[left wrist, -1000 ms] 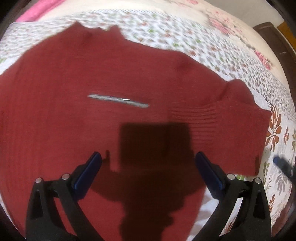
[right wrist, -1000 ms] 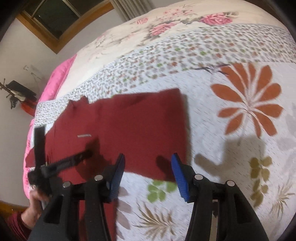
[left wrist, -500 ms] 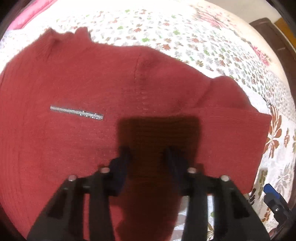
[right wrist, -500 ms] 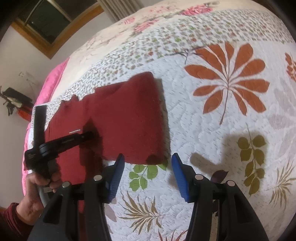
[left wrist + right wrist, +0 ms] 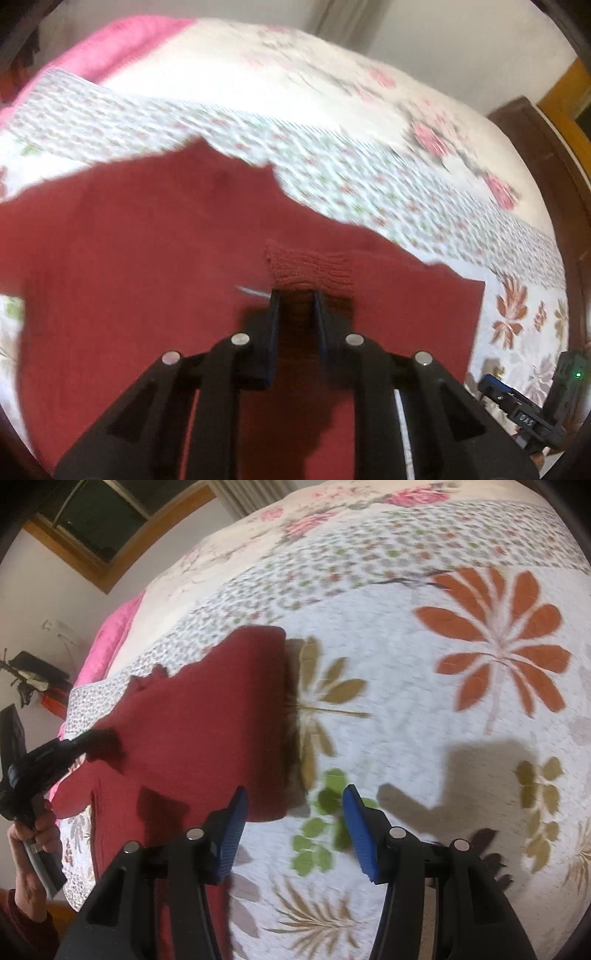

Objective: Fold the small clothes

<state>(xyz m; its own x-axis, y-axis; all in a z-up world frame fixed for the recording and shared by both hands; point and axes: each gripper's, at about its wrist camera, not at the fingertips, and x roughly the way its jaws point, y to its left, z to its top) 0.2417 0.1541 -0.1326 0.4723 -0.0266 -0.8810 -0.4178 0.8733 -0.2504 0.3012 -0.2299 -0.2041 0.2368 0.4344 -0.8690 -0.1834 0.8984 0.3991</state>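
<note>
Dark red sweater [image 5: 207, 716], seemingly floral quilt [image 5: 424, 709]

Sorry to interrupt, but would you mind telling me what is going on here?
A person is folding a dark red sweater on a flowered quilt. The left gripper has pinched a ribbed piece of the sweater and holds it up. The right gripper hangs open over the quilt beside the sweater's edge, holding nothing.

Red sweater [image 5: 147, 258] edges motion-blurred; lower part cut off by frame; quilt [image 5: 351, 177] pattern smeared.
</note>
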